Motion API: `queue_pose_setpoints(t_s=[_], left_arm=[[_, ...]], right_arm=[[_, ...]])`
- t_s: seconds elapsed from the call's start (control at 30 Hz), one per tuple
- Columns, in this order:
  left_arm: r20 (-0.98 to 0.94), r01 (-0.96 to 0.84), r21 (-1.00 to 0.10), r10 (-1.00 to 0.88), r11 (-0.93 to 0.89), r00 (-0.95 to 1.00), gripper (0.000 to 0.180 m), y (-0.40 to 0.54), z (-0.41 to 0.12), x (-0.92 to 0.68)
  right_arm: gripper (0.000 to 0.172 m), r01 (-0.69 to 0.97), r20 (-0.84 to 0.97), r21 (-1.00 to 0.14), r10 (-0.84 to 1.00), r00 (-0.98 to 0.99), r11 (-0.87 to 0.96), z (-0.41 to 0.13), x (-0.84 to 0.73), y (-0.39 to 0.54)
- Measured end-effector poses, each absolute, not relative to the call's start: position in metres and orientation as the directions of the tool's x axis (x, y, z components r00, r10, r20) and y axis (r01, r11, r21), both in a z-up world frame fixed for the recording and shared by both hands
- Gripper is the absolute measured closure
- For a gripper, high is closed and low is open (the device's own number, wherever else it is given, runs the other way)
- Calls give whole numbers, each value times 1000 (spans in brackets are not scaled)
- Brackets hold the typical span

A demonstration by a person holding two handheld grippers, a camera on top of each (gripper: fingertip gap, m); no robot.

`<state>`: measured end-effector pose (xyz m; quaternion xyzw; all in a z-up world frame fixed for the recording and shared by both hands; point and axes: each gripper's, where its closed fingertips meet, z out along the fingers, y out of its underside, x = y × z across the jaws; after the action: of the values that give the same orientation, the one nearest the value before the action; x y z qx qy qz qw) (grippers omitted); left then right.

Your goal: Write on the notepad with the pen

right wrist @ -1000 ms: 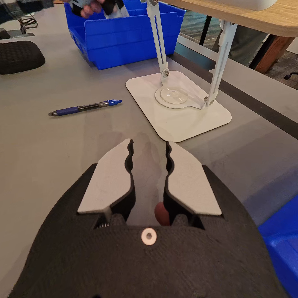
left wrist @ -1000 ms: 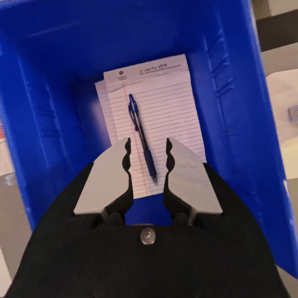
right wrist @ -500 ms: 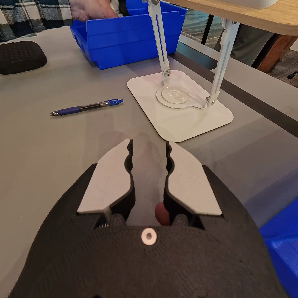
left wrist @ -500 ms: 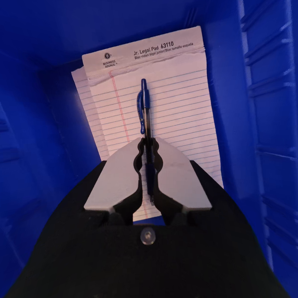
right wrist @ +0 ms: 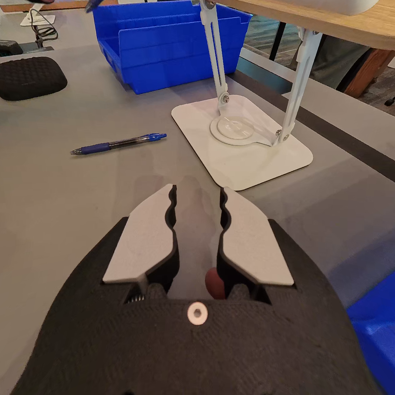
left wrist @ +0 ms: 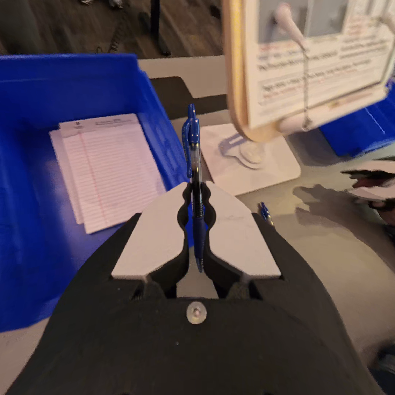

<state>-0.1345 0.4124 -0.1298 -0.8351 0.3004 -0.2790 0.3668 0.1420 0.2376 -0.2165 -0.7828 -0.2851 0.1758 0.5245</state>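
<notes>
My left gripper (left wrist: pixel 196 188) is shut on a blue pen (left wrist: pixel 193 149). The pen runs along the fingers, with its clip end forward and its tip back between the pads. I hold it in the air above the edge of a blue bin (left wrist: pixel 38 89). A white lined notepad (left wrist: pixel 106 168) lies flat in that bin, to the left of the pen. My right gripper (right wrist: pixel 197 189) is open and empty, low over the grey table (right wrist: pixel 64 203). A second blue pen (right wrist: pixel 118 143) lies on the table ahead and to its left.
A white stand base (right wrist: pixel 245 149) with two slanted arms sits right of the table pen and bears a wooden board (right wrist: pixel 320 19). A blue bin (right wrist: pixel 171 49) stands behind. A black pad (right wrist: pixel 30 77) lies far left. Another blue bin's corner (right wrist: pixel 376 316) is at the right. The left gripper's tips are roughly 35 cm from the right gripper's.
My left gripper closed on the pen lying on the notepad, then lifted it up and out of the bin toward the right. The right gripper stayed open and nearly still.
</notes>
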Motion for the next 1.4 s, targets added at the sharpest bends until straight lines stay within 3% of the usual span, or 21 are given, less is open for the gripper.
queue_pose_setpoints(t_s=[0.37, 0.83, 0.93, 1.1, 1.2, 1.4], left_arm=[[514, -221, -707, -703, -672, 491, 171, 274, -200, -9], [539, -183, -668, -639, -721, 550, 171, 249, -243, 31], [549, -168, -659, -622, -733, 558, 150, 250, -247, 30], [503, -126, -740, -668, -661, 548, 131, 251, -223, 21], [362, -121, -847, -728, -518, 582, 133, 269, -179, -9], [257, -181, -848, -686, -498, 681, 130, 377, -127, -95]], right_arm=[[133, 264, 26, -920, 627, 779, -290, -217, 143, 238], [133, 260, 17, -923, 645, 764, -284, -215, 140, 236], [133, 251, 9, -925, 643, 766, -286, -215, 141, 236], [133, 249, 4, -923, 640, 768, -294, -218, 142, 236], [133, 235, -8, -926, 636, 772, -297, -217, 144, 236], [133, 237, -8, -924, 637, 771, -299, -218, 144, 237]])
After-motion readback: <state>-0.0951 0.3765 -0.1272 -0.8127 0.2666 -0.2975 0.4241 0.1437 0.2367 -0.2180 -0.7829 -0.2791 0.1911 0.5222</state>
